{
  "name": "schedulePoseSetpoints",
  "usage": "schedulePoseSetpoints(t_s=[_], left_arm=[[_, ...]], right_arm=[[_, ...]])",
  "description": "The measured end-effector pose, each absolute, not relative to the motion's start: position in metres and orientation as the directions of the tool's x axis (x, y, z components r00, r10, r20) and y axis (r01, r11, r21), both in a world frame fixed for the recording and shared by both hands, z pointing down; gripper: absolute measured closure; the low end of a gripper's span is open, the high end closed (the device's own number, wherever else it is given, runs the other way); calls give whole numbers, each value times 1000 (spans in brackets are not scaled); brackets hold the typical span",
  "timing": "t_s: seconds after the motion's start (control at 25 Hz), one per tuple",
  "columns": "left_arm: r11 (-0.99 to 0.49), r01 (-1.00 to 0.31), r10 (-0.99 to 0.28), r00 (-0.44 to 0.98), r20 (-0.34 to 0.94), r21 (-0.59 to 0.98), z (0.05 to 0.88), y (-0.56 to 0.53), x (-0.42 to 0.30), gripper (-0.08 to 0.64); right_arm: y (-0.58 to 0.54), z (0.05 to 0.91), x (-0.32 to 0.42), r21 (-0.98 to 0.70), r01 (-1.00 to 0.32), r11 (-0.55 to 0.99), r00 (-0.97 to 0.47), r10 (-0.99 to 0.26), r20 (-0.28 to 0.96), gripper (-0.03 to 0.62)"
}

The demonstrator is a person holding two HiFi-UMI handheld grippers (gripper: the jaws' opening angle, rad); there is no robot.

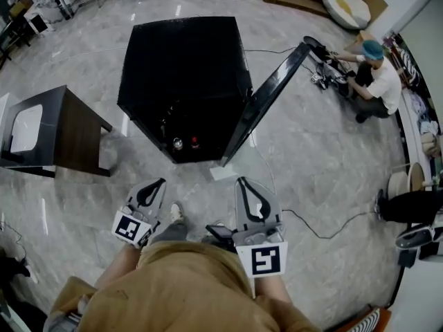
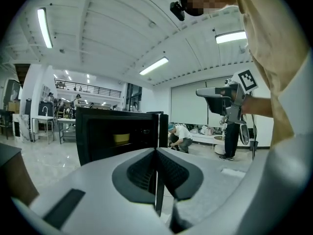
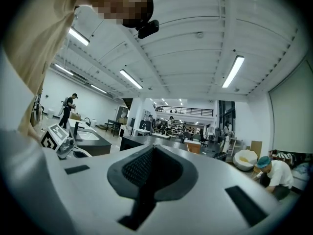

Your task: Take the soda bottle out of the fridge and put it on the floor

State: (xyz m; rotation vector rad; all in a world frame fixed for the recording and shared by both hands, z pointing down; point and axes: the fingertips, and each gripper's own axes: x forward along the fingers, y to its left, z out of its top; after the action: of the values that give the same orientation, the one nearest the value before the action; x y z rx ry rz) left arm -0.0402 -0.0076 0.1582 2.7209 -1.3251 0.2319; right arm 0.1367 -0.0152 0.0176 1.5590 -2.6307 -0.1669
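Right, both are shut and empty: left gripper (image 1: 158, 185) and right gripper (image 1: 243, 184), jaws together, held out toward the fridge (image 1: 183, 61), near it but not at it. Its door (image 1: 266, 99) stands open. Two bottle tops (image 1: 177, 143) show low inside, and which is the soda bottle I can't tell. Approach step, I'd say; the next move calls for one gripper opened and reached in low.
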Motion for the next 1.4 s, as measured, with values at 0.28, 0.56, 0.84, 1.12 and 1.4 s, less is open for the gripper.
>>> schedulePoseSetpoints(t_s=[0.28, 0.56, 0.84, 1.12, 1.4], left_arm=[[-708, -706, -687, 694, 216, 14, 200, -54, -53, 555], [-757, -652, -619, 741, 260, 56, 264, -90, -40, 509], [-722, -691, -642, 692, 330, 43, 354, -139, -47, 445], [-656, -755, -692, 605, 393, 7, 445, -184, -38, 387], [-573, -817, -737, 549, 395, 68, 532, -198, -22, 359]], right_arm=[[-38, 50, 118, 120, -891, 439, -430, -898, 95, 590], [-45, 108, 106, 97, -896, 433, -410, -892, 189, 591], [-60, 160, 107, 62, -928, 367, -343, -909, 236, 590], [-79, 235, 94, 52, -871, 488, -463, -853, 242, 589], [-94, 306, 97, 57, -819, 571, -549, -809, 210, 591]])
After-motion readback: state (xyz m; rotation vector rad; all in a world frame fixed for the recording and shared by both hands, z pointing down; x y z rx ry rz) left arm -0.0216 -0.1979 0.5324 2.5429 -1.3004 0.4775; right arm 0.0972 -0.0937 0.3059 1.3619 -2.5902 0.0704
